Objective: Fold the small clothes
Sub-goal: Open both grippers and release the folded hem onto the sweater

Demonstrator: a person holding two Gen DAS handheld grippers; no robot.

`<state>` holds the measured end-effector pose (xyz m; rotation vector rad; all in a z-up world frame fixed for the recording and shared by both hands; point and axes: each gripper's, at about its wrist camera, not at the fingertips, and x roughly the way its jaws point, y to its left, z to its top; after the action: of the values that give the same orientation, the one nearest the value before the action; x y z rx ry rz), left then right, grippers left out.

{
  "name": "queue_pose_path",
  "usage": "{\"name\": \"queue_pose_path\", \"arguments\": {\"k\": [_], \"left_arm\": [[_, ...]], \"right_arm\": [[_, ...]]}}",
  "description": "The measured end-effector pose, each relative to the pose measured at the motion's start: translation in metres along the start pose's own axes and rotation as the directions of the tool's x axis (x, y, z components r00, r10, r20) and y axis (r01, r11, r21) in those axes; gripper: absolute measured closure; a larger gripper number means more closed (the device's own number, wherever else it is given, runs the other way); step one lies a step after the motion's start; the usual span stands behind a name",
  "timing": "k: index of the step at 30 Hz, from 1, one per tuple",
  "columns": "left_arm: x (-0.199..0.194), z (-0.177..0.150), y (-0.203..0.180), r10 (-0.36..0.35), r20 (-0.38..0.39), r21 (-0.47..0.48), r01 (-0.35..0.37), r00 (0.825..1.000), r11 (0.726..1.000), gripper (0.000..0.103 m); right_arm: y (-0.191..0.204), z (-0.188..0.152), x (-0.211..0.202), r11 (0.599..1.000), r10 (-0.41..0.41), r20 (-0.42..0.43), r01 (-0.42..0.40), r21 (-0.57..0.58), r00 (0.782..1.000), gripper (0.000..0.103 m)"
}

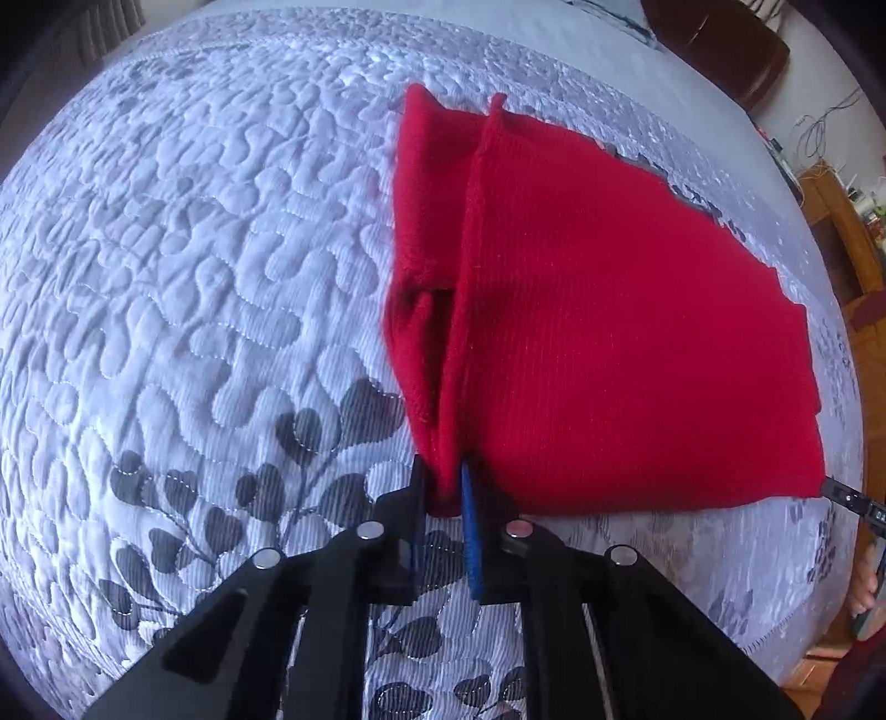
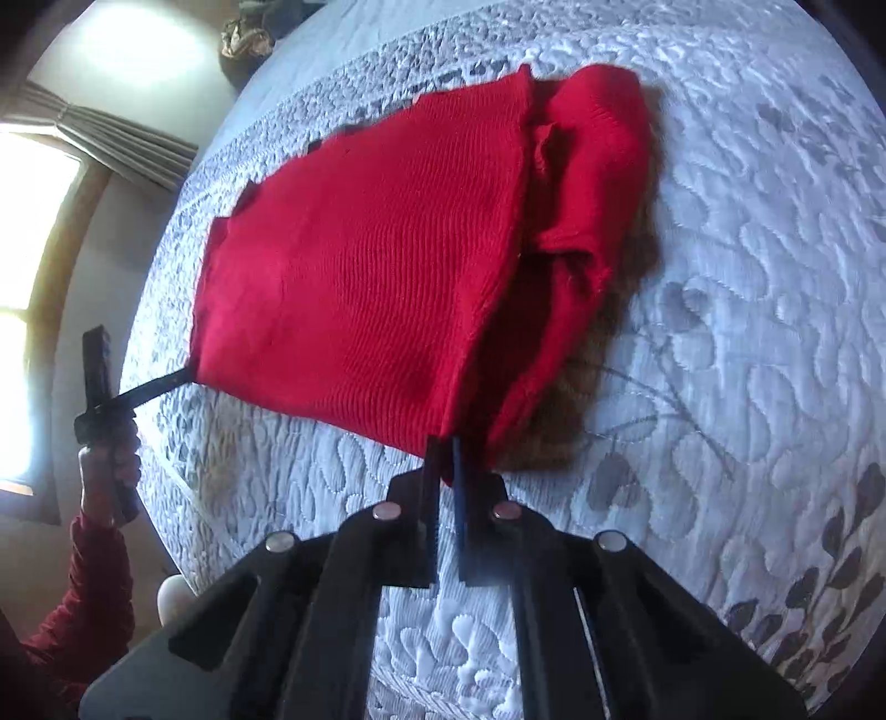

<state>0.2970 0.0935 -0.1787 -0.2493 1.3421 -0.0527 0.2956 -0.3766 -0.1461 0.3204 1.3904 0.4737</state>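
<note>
A red knit garment (image 1: 609, 332) hangs lifted above the quilted bedspread (image 1: 194, 277), stretched between both grippers. Its far part is folded over and rests on the bed. In the left wrist view, my left gripper (image 1: 443, 483) is shut on one near corner of the cloth. The right gripper's fingertip (image 1: 844, 494) shows at the other corner, at the right edge. In the right wrist view, my right gripper (image 2: 444, 450) is shut on a bunched corner of the red garment (image 2: 360, 277). The left gripper (image 2: 158, 386) pinches the opposite corner, with a hand (image 2: 108, 471) in a red sleeve holding it.
The bedspread (image 2: 747, 277) is white and grey with dark leaf prints. A dark brown wooden piece (image 1: 720, 44) and wooden furniture (image 1: 841, 232) stand past the bed's far right edge. A bright window with a curtain (image 2: 122, 144) is at the left, and a small bundle (image 2: 246, 39) lies at the bed's far end.
</note>
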Motion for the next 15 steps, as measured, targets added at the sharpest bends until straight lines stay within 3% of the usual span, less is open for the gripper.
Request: {"name": "queue_pose_path", "arguments": {"k": [5,8,10,11,12,13,14,15], "left_arm": [[0.010,-0.006,-0.002,0.047,-0.002,0.043,-0.047,0.999,0.998,0.093],[0.008,-0.006,-0.007,0.060,0.004,0.067,-0.060,0.998,0.996,0.092],[0.002,-0.005,-0.006,0.050,0.006,0.072,-0.050,0.999,0.996,0.086],[-0.003,-0.006,-0.004,0.036,0.001,0.058,-0.036,0.999,0.998,0.082],[-0.007,-0.005,-0.002,0.012,-0.008,0.040,-0.011,1.000,0.999,0.061],[-0.012,-0.004,0.002,-0.030,-0.006,0.016,0.030,1.000,0.999,0.041],[-0.017,-0.003,0.005,-0.056,0.013,-0.006,0.056,0.998,0.998,0.035],[-0.020,-0.002,0.007,-0.061,0.022,-0.018,0.061,0.998,0.998,0.033]], "right_arm": [[-0.018,-0.016,0.014,0.996,-0.088,-0.079,0.089,0.011,0.993,0.102],[-0.024,-0.018,0.024,0.998,-0.050,-0.080,0.053,0.040,0.996,0.102],[-0.021,-0.018,0.018,0.999,-0.023,-0.057,0.025,0.039,0.998,0.097],[-0.018,-0.018,0.012,0.999,-0.027,-0.043,0.029,0.038,0.999,0.087],[-0.019,-0.017,0.007,0.999,-0.023,-0.038,0.024,0.036,0.999,0.064],[-0.019,-0.018,0.001,0.999,-0.019,-0.027,0.020,0.035,0.999,0.054],[-0.019,-0.017,-0.004,0.999,-0.023,-0.015,0.023,0.039,1.000,0.047],[-0.021,-0.016,-0.008,0.998,-0.019,-0.011,0.020,0.055,1.000,0.046]]}}
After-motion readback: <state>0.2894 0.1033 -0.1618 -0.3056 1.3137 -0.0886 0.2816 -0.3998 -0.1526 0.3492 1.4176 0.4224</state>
